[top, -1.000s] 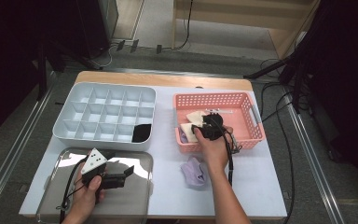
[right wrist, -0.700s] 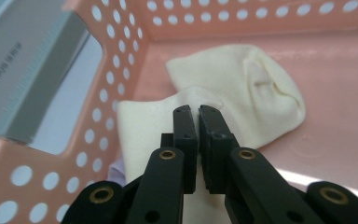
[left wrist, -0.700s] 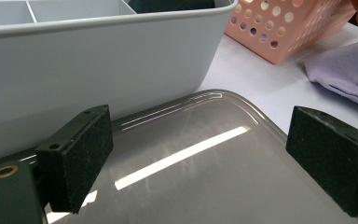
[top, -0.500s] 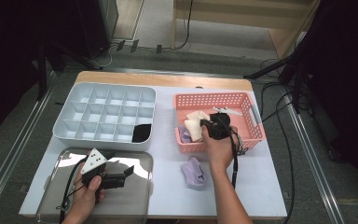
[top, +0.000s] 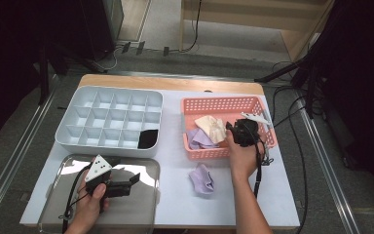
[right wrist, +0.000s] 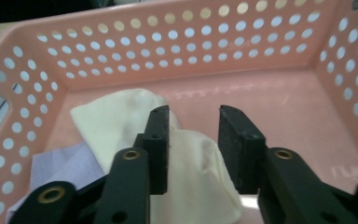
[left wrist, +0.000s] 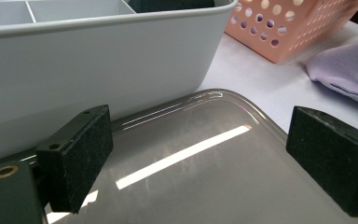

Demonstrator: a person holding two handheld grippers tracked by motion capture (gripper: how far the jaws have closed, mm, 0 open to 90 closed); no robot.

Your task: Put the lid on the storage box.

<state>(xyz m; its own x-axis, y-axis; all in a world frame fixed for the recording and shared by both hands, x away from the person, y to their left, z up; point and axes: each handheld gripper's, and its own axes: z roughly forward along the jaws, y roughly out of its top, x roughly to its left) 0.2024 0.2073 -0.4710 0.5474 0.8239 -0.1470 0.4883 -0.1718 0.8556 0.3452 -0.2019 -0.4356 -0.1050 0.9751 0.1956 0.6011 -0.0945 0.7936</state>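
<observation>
My right gripper (top: 232,130) is inside the pink basket (top: 224,104), and its jaws have just been opening. In the right gripper view the right gripper (right wrist: 193,140) stands partly open over a cream cloth (right wrist: 186,163). The cloth shows through the gap and the pads do not press on it. A purple cloth (top: 196,139) lies beside the cream cloth (top: 212,127) in the basket. Another purple cloth (top: 202,178) lies on the table in front. My left gripper (top: 132,182) rests wide open over the metal tray (top: 141,210), with nothing between its pads (left wrist: 81,158).
A grey compartment organiser (top: 109,119) stands at the back left, with a dark item (top: 148,138) in its near right cell. Its wall (left wrist: 98,70) rises right before the left gripper. Cables trail off the table's right side.
My right hand has moved to the right inside the basket, and more of the cream cloth now shows beside it. The left hand and gripper have stayed still.
</observation>
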